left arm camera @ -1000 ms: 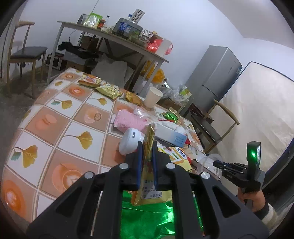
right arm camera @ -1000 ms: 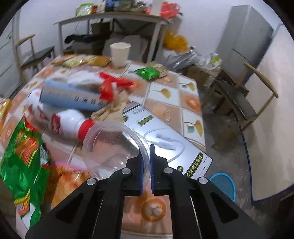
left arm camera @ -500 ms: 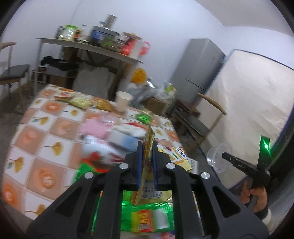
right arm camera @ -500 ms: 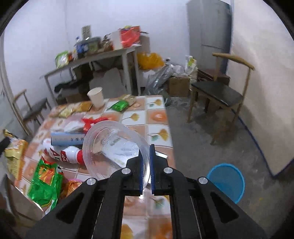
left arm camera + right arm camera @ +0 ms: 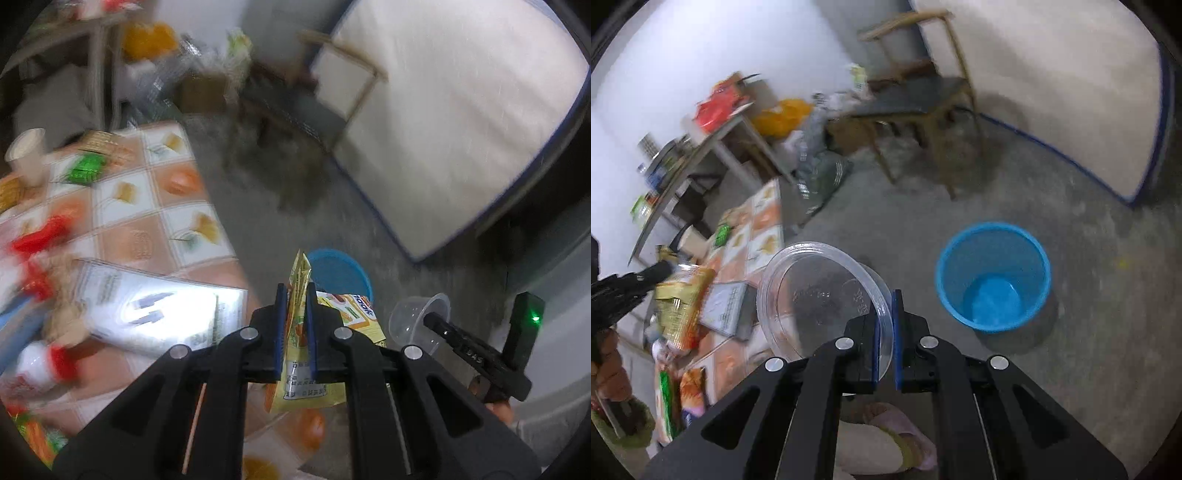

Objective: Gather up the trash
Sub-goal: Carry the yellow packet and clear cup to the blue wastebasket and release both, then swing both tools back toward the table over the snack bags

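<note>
Left wrist view, left gripper [image 5: 294, 325] pinching a yellow snack wrapper [image 5: 300, 354], right gripper [image 5: 883, 332] clamped on a clear plastic bowl [image 5: 820, 295], blue bin [image 5: 993, 275] on the floor.

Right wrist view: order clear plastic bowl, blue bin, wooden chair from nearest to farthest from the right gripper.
1. Clear plastic bowl: clamped in the right gripper, rim between its fingers.
2. Blue bin: on the floor, ahead and right.
3. Wooden chair: farthest, by the wall.
</note>
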The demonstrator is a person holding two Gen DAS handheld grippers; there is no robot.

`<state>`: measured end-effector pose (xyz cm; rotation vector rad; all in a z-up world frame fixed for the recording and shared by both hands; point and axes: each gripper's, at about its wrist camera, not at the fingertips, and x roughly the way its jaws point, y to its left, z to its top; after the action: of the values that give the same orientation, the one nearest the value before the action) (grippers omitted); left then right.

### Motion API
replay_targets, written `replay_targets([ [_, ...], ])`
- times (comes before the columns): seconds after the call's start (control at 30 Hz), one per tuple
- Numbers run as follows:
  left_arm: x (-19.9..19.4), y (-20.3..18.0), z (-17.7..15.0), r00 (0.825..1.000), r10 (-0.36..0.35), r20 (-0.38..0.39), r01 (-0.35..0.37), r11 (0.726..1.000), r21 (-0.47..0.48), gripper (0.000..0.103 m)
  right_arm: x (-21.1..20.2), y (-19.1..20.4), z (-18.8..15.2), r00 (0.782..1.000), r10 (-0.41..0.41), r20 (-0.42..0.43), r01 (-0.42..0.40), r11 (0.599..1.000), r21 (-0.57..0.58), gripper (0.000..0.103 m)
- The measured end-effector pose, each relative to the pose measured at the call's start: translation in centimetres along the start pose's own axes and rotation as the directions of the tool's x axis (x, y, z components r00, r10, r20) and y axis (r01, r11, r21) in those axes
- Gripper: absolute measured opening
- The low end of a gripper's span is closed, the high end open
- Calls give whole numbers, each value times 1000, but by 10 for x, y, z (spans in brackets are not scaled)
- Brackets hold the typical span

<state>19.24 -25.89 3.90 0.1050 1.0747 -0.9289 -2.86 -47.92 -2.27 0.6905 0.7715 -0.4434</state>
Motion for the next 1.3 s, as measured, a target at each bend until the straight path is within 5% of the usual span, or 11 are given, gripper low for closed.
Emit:
replay_targets([
  [0.2, 119, -54, 21, 986, 37, -161, -22, 995, 98, 9, 57, -65, 20, 996, -59, -68, 69, 986, 152, 6],
  [0.4, 212, -86, 39, 970, 36, -242, -18, 997, 78, 15, 100, -110, 48, 986, -139, -92, 156, 965, 210, 8],
  [0.43, 225, -93, 42, 967, 36, -251, -17, 997, 75, 33, 106, -116, 52, 984, -155, -92, 172, 961, 219, 19],
  [0.47, 237, -94, 45, 963, 36, -266, -19, 998, 67, 64, 116, -127, 57, 981, -169, -99, 188, 955, 230, 33],
  [0.5, 250, -96, 45, 956, 47, -291, -33, 998, 51, 75, 123, -135, 60, 980, -169, -108, 190, 953, 237, 66],
  [0.53, 257, -96, 45, 952, 51, -301, -42, 998, 38, 76, 134, -146, 62, 975, -184, -121, 209, 947, 243, 75],
  [0.6, 265, -95, 46, 950, 44, -309, -45, 999, 5, 76, 143, -160, 62, 957, -251, -142, 279, 932, 230, 75],
  [0.9, 194, -92, 40, 984, -9, -177, 26, 995, 93, 77, 107, -167, 24, 964, -240, -118, 261, 940, 221, 75],
  [1.13, 71, -67, 26, 996, -80, -26, 83, 986, 144, 77, 36, -117, 11, 958, -288, 4, 286, 954, 86, 84],
  [1.3, -26, -25, -2, 992, -89, 87, 77, 987, 140, 79, -21, -65, -2, 985, -138, 101, 141, 990, -18, 84],
])
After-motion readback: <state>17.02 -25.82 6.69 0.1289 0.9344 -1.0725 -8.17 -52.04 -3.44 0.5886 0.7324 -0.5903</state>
